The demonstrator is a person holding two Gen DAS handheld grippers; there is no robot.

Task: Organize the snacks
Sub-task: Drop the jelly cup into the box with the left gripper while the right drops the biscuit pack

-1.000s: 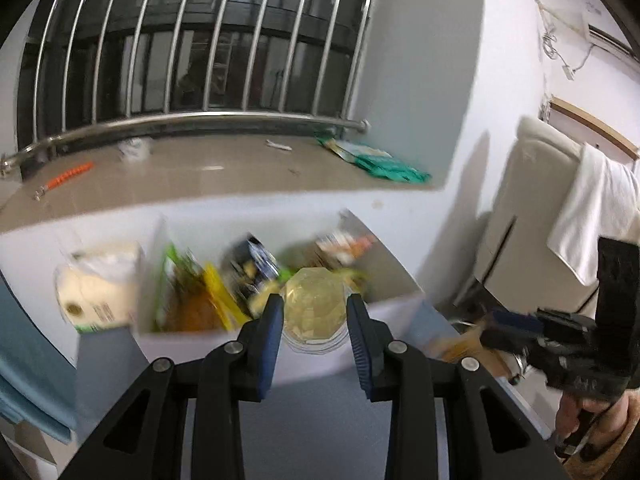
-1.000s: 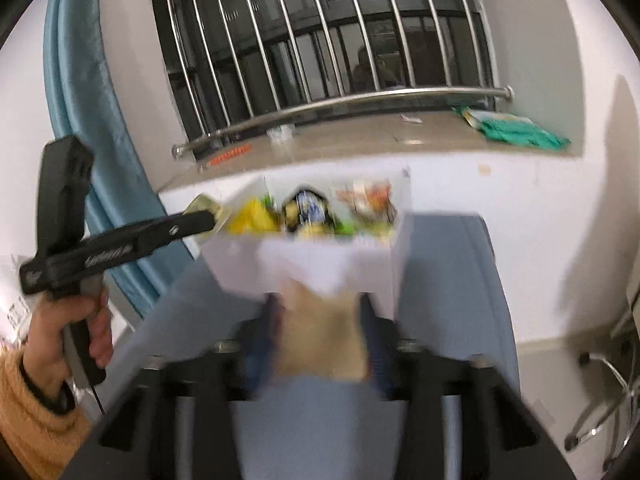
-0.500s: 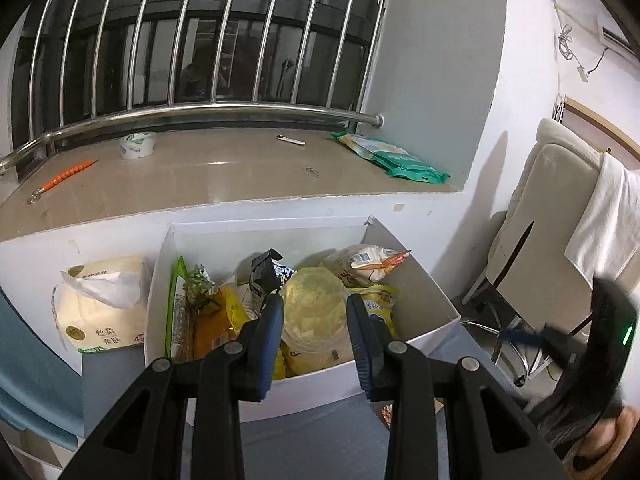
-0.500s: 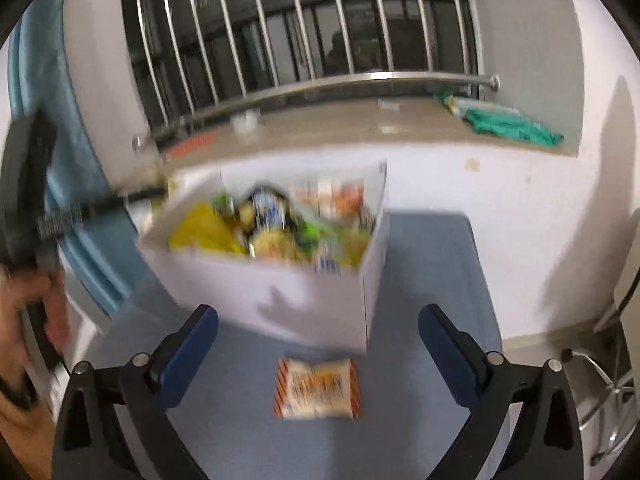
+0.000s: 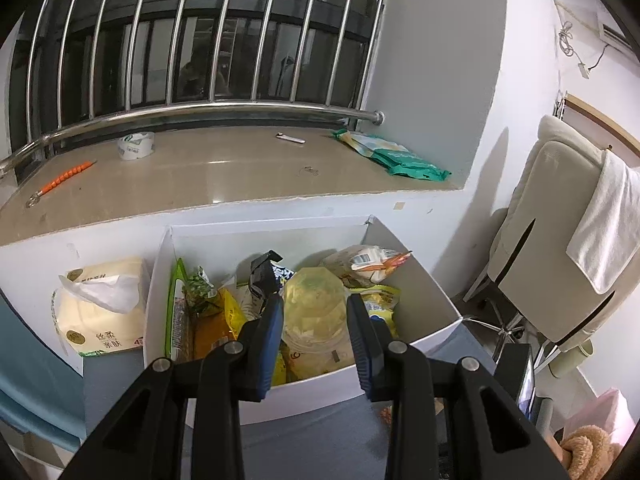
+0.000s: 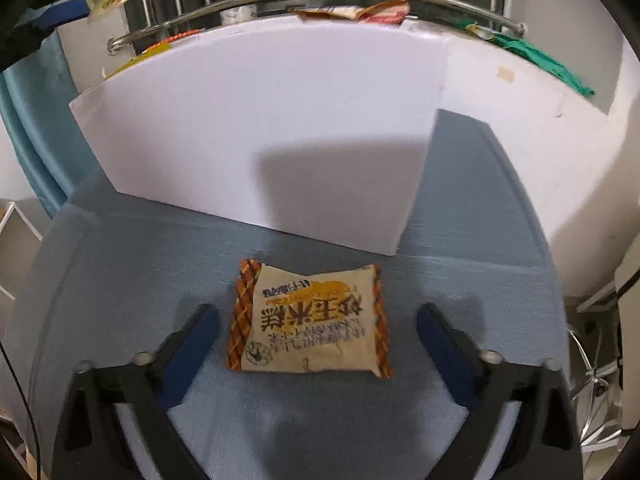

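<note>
A white box [image 5: 360, 376] on the blue-grey table holds several snack packets. My left gripper [image 5: 315, 312] is above the box, shut on a clear yellowish snack bag [image 5: 316, 320]. In the right wrist view the box's white side wall [image 6: 272, 128] stands just behind a beige and orange snack packet [image 6: 308, 320] lying flat on the blue-grey cloth [image 6: 120, 260]. My right gripper [image 6: 318, 320] is open wide, low over the cloth, with one finger on each side of the packet and not touching it.
A tissue pack [image 5: 100, 304] stands left of the box. A stone windowsill [image 5: 200, 176] behind carries a tape roll [image 5: 136, 146], an orange tool [image 5: 64, 178] and a green packet [image 5: 392, 156]. A white chair [image 5: 560, 240] with a towel stands at the right.
My right gripper has dropped down and forward to straddle the packet on the cloth. My left gripper has held its bag over the box and moved slightly closer.
</note>
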